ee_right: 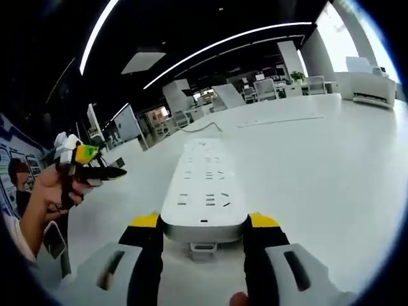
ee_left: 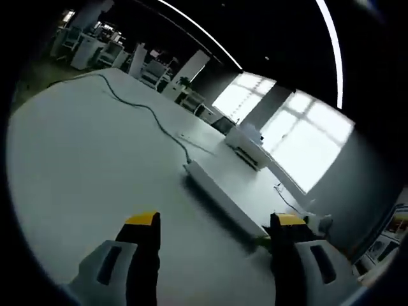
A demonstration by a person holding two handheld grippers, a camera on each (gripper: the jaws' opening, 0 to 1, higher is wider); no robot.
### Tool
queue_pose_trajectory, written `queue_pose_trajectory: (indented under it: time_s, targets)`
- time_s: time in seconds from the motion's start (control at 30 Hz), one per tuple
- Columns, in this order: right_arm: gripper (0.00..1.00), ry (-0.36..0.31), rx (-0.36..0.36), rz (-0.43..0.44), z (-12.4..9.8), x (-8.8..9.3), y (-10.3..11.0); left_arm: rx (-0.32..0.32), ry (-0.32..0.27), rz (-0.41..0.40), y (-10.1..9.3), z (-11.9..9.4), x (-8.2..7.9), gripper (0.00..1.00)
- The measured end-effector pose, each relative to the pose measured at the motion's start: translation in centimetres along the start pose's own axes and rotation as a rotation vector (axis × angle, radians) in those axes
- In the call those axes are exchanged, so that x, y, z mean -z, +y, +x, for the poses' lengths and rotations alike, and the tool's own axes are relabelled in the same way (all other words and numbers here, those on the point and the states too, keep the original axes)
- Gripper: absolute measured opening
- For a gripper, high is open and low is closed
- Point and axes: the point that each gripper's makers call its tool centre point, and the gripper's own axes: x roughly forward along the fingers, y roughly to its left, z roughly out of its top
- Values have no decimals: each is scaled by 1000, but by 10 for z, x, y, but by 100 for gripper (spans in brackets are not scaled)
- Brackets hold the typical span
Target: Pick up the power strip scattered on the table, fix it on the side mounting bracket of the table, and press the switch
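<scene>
The white table [ee_left: 76,166] fills the scene, the power strip [ee_right: 204,188] lying flat on it, its near end clamped between the right gripper [ee_right: 203,224] jaws. Beside the strip, the left gripper [ee_left: 217,223] hangs open, holding nothing (cord [ee_left: 146,111] trailing away). That end-only hold could let the strip sag or twist when lifted.

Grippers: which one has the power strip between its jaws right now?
The right gripper: its jaws clamp the power strip's near end. The left gripper is open, with bare table between its jaws.

No text, brand or number can be read; the faint marks on the power strip [ee_right: 204,185] look like socket slots, perhaps, not lettering.
</scene>
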Motion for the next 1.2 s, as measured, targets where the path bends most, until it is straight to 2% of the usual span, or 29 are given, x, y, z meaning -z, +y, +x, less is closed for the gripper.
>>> queue_pose_trajectory:
  time_s: [0.37,0.73,0.83,1.2]
  targets:
    - [45,0,3,-9,0,0,0,-16,-2,-53,2,26,0,72]
    - [45,-2,3,-10,0,1,0,14,-15,-213,-1,54,2,70]
    - [45,-2,3,-11,0,1,0,28,-22,-265,-3,59,2,67]
    - [45,-2,6,-20,1,1,0,61,-9,-376,-6,86,5,68]
